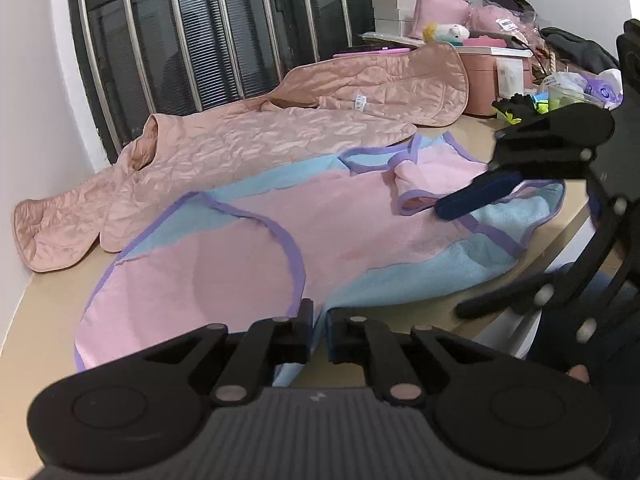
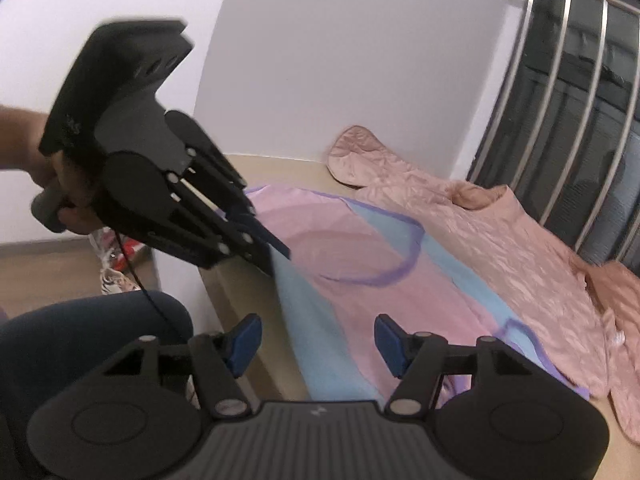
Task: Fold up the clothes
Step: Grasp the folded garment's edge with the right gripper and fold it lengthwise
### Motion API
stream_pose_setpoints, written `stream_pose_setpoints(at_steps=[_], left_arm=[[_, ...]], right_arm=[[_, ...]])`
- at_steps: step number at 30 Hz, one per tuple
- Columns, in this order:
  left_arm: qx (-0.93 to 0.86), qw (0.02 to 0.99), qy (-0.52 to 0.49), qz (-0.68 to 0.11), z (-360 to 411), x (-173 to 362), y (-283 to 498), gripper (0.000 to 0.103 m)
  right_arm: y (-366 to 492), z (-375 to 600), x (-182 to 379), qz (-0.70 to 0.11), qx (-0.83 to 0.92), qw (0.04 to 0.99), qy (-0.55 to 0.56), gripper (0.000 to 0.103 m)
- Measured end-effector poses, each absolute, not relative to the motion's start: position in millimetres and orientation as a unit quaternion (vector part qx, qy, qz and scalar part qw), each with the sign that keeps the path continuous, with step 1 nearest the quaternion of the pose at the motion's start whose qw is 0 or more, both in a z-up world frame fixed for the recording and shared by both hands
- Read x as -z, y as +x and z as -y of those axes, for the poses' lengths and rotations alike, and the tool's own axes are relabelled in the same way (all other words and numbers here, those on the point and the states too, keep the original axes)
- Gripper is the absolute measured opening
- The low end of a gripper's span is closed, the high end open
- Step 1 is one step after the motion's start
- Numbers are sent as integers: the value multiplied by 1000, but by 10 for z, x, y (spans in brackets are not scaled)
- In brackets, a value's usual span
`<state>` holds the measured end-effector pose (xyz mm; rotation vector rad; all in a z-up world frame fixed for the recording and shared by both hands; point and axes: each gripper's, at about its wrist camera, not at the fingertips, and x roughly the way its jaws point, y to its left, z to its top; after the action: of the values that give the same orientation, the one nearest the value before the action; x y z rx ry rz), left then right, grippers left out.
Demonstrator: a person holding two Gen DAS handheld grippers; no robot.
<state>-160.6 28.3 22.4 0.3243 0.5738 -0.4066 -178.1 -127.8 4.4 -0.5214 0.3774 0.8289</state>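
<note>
A pink and light-blue garment [image 1: 256, 248] with purple trim lies spread on the beige table; it also shows in the right wrist view [image 2: 360, 272]. My left gripper [image 1: 319, 338] is shut on its near hem, with cloth pinched between the pads; it also shows in the right wrist view [image 2: 276, 252] at the garment's edge. My right gripper [image 2: 316, 344] is open, its blue pads wide apart above the garment's blue edge. In the left wrist view the right gripper [image 1: 452, 256] hovers over the garment's right side, one blue pad [image 1: 472, 196] near a folded pink strap.
A quilted salmon-pink jacket [image 1: 248, 148] lies spread behind the garment, against the barred window [image 1: 224, 28]; it also shows in the right wrist view [image 2: 500, 232]. Pink boxes, bags and clutter [image 1: 492, 64] crowd the far right of the table. The table's front edge [image 2: 240, 320] is by my legs.
</note>
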Motion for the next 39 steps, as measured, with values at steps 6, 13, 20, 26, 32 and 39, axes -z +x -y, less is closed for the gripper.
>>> stream_pose_setpoints(at_steps=[6, 13, 20, 26, 32, 39], left_arm=[[195, 929, 154, -273, -302, -234, -1585, 6], [191, 928, 170, -271, -348, -123, -1659, 15], [181, 930, 202, -248, -386, -16, -1791, 36], [168, 933, 200, -247, -597, -14, -1795, 36], [176, 931, 200, -249, -737, -22, -1792, 25], [197, 928, 201, -245, -776, -39, -1799, 5]], right_arm=[[-1770, 1088, 162, -176, -353, 865, -312, 33], [-1782, 1527, 223, -189, -305, 876, -323, 13], [-1844, 1639, 223, -187, -298, 874, -334, 13], [-1871, 1693, 224, -180, -301, 867, -353, 14], [-1880, 1737, 204, -182, -305, 862, -361, 14], [-1856, 1796, 144, -196, -319, 855, -360, 6]])
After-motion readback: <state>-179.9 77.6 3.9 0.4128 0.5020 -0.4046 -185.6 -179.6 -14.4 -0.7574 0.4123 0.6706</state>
